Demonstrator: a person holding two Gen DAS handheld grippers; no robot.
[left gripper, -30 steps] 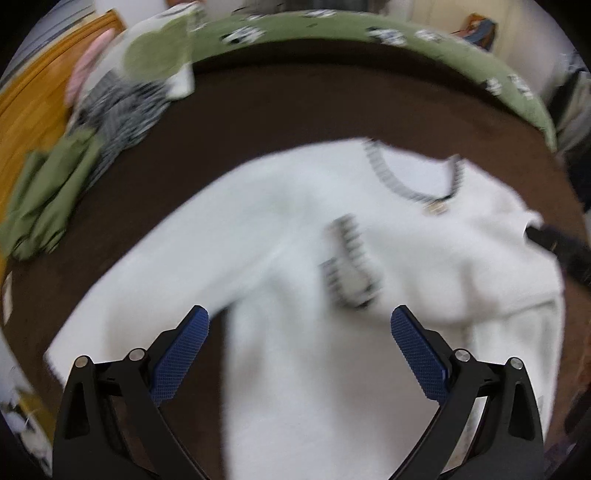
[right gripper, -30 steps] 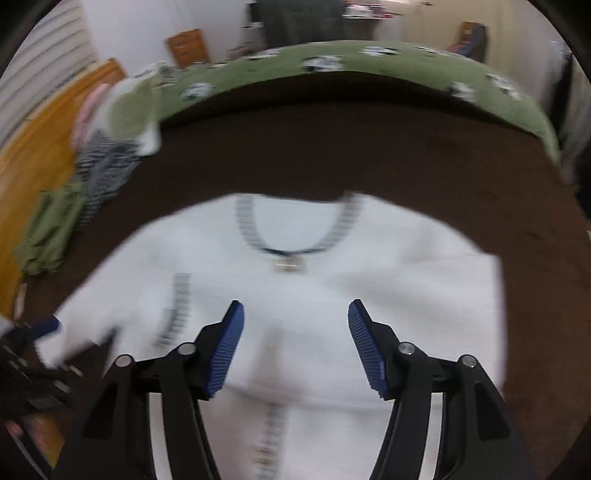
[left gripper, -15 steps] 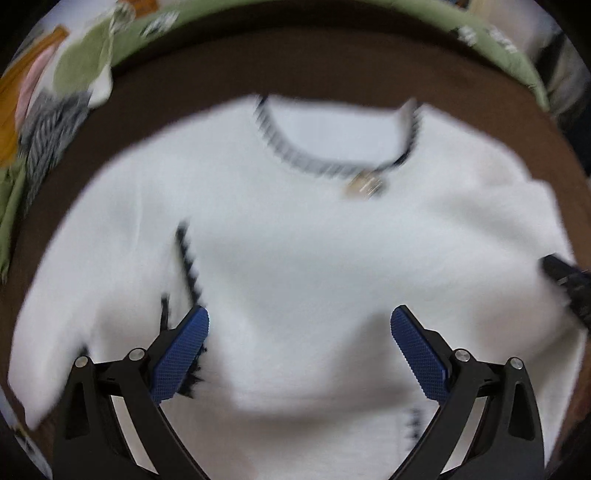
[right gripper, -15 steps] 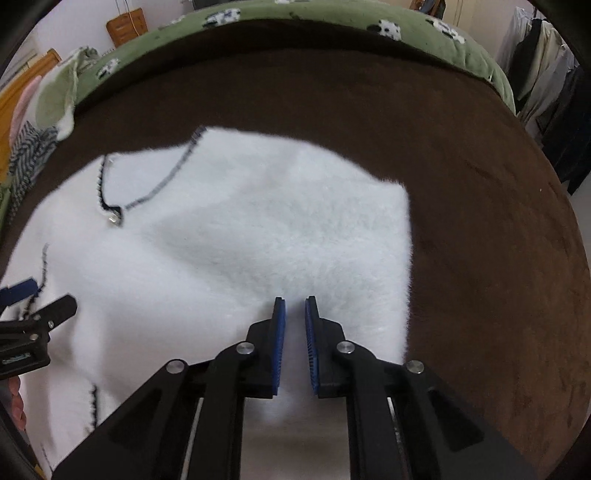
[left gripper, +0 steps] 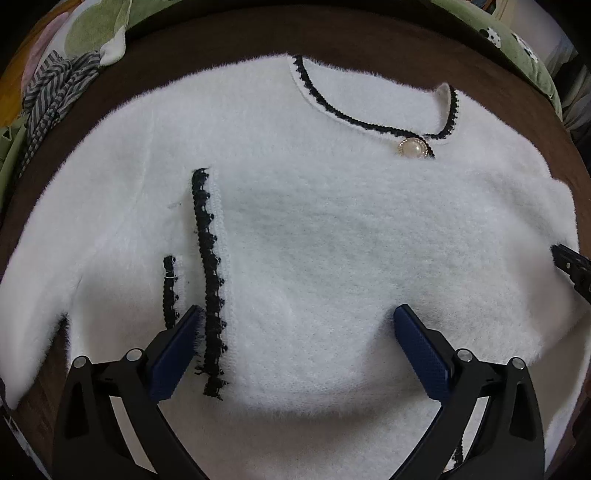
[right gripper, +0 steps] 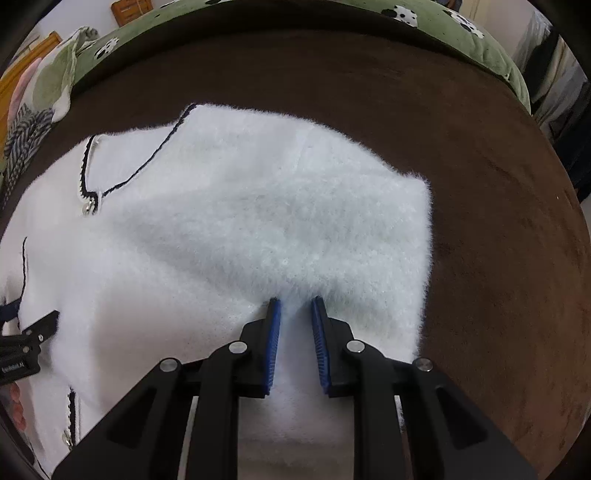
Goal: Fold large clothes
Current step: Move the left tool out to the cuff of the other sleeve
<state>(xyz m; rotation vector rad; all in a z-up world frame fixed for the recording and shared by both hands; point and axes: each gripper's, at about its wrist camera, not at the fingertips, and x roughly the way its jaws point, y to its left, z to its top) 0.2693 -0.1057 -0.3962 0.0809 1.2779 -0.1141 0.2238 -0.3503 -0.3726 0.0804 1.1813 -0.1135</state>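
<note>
A fluffy white cardigan (left gripper: pixel 332 229) with black trim and a pearl button (left gripper: pixel 410 148) lies flat on the brown blanket (left gripper: pixel 369 40), both sleeves folded over its front. My left gripper (left gripper: pixel 295 325) is open, fingertips low over the lower front beside the black-trimmed cuff (left gripper: pixel 208 280). My right gripper (right gripper: pixel 295 306) has its jaws a narrow gap apart, pressing into the cardigan (right gripper: pixel 258 229) near its right side; whether fabric is pinched between them is unclear. The right gripper's finger shows at the left wrist view's right edge (left gripper: pixel 570 264).
A striped garment (left gripper: pixel 55 92) and a green-and-white cloth (left gripper: pixel 96 33) lie at the back left. A green patterned quilt (right gripper: pixel 461 33) runs along the far edge. Bare brown blanket (right gripper: pixel 498 221) lies right of the cardigan.
Both grippers have moved in low over the cardigan. The right gripper narrowed from open to nearly shut half a second ago, and its jaws now stand slightly wider. The left sleeve now lies folded across the front.
</note>
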